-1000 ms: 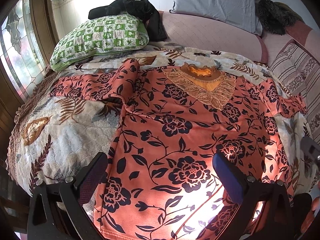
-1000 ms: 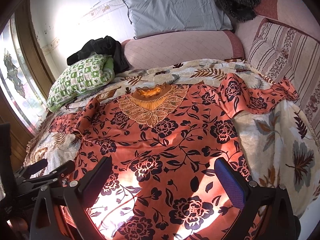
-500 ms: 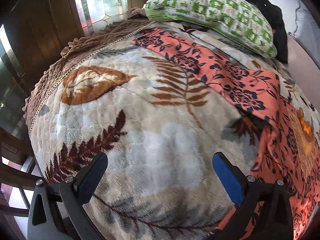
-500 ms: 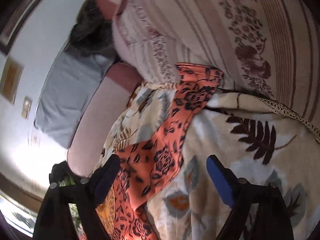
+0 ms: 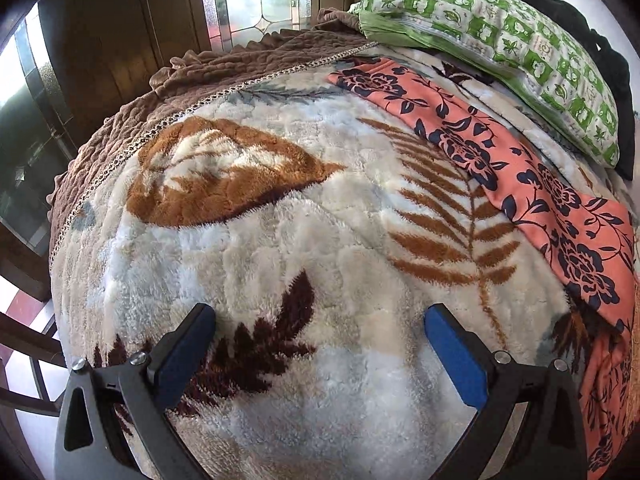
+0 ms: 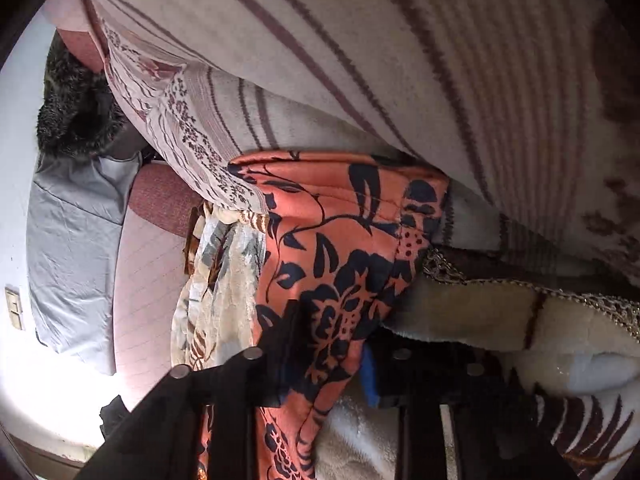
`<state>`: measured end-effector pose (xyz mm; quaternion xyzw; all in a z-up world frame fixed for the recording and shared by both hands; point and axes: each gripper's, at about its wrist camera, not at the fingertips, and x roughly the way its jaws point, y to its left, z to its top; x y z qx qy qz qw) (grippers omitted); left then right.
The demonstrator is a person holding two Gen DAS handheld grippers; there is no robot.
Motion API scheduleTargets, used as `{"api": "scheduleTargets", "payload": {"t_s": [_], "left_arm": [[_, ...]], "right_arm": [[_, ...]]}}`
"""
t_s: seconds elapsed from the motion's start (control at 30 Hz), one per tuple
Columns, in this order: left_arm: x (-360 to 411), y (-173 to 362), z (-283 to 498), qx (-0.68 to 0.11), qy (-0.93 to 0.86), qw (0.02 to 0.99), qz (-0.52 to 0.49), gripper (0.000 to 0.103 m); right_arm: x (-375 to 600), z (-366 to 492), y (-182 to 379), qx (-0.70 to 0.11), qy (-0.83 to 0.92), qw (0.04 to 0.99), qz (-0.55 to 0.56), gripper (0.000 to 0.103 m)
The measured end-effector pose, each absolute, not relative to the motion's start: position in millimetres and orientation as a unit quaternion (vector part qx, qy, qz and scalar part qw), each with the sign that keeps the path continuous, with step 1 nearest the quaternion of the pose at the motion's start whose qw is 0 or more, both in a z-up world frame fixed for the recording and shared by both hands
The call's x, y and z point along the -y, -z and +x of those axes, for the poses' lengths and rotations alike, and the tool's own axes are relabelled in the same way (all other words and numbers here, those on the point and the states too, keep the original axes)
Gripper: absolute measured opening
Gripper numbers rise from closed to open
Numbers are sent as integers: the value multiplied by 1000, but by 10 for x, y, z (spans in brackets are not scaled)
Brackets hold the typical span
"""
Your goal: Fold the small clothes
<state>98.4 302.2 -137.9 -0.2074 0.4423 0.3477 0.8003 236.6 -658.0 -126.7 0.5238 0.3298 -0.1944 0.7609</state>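
An orange garment with dark navy flowers lies spread on a bed. In the left wrist view its left sleeve [image 5: 516, 176] runs across the upper right. My left gripper [image 5: 318, 344] is open and empty over the fleece blanket [image 5: 280, 240], well to the left of the sleeve. In the right wrist view my right gripper [image 6: 326, 364] is shut on the garment's right sleeve [image 6: 340, 248], near its cuff. The sleeve passes between the two jaws.
A green checked pillow [image 5: 500, 40] and a black cloth [image 5: 600, 52] lie beyond the left sleeve. A brown bedspread edge [image 5: 132, 120] and window panels are at the left. A striped cushion [image 6: 380, 60], a grey pillow [image 6: 68, 248] and a dark furry item [image 6: 76, 116] are by the right sleeve.
My right gripper has moved in on the right sleeve and shut on it. My left gripper has moved a little closer over the blanket toward the left sleeve and stays open.
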Motion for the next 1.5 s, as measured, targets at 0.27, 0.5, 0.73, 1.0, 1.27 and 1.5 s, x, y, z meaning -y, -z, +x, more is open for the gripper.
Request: {"api": "scheduleTargets", "payload": {"t_s": [0.27, 0.5, 0.73, 1.0, 1.27, 1.5], "left_arm": [[-3111, 1378, 858, -406, -317, 823, -239, 103], [-3147, 1360, 737, -384, -276, 845, -249, 103], [-3173, 1342, 719, -383, -265, 849, -249, 103], [-3103, 1233, 682, -382, -255, 851, -253, 103], [-1931, 425, 1006, -344, -29, 913, -217, 103], [-823, 708, 2055, -435, 130, 861, -231, 103]], "right_arm": [[5316, 2698, -397, -265, 59, 894, 355, 5], [2762, 2618, -1112, -240, -135, 931, 238, 6], [836, 2562, 786, -454, -191, 859, 136, 103], [1571, 2050, 1153, -481, -139, 841, 203, 103], [2468, 1809, 1034, -457, -115, 834, 288, 103], [2721, 1486, 1147, -429, -130, 819, 357, 103]]}}
